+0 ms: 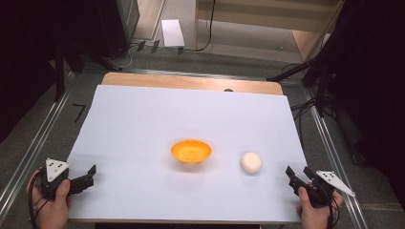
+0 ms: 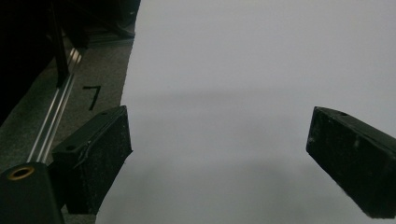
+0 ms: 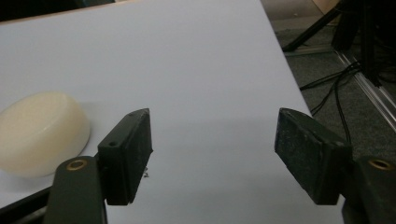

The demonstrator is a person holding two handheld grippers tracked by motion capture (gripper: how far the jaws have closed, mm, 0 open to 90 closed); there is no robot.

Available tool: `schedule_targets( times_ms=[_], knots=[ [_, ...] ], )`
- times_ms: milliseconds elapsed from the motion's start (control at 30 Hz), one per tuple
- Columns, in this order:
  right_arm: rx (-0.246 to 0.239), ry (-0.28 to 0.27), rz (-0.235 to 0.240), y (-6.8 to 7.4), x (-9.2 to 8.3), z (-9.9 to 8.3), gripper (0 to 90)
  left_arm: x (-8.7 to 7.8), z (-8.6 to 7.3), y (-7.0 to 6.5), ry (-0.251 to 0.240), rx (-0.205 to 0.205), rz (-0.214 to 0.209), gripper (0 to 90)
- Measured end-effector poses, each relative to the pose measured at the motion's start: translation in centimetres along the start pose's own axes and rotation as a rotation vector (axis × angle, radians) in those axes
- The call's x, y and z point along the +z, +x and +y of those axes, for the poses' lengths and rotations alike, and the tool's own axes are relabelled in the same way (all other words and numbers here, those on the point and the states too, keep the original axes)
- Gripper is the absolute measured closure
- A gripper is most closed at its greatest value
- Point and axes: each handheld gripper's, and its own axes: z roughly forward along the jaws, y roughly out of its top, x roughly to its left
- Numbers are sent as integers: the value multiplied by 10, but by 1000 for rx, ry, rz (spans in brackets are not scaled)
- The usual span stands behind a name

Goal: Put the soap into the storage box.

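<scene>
The left gripper [image 1: 90,175] rests at the white sheet's [image 1: 143,114] near-left edge, jaws wide apart and empty. The right gripper [image 1: 297,175], jaws parted with nothing between them, sits at the near-right edge, near a cream round bun [image 1: 251,162]. An orange bowl [image 1: 191,150] stands mid-sheet, bare sheet all around it.

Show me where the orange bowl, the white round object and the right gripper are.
orange bowl [image 1: 191,151], high view, inside bottom.
white round object [image 1: 251,162], high view, top surface.
right gripper [image 1: 297,175], high view, between its open fingertips.
</scene>
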Motion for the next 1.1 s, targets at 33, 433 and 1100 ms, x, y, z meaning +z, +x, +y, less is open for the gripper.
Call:
schedule_targets(
  times_ms=[33, 433, 1100],
  knots=[
    [-12, 0, -3, 2, 1, 0, 318, 0, 0, 0, 0, 0, 0, 72],
    [-107, 27, 24, 22, 2, 14, 408, 0, 0, 0, 1, 2, -3, 72],
    [-103, 170, 173, 80, 11, 16, 236, 0, 0, 0, 3, 5, -2, 72]
  ],
)
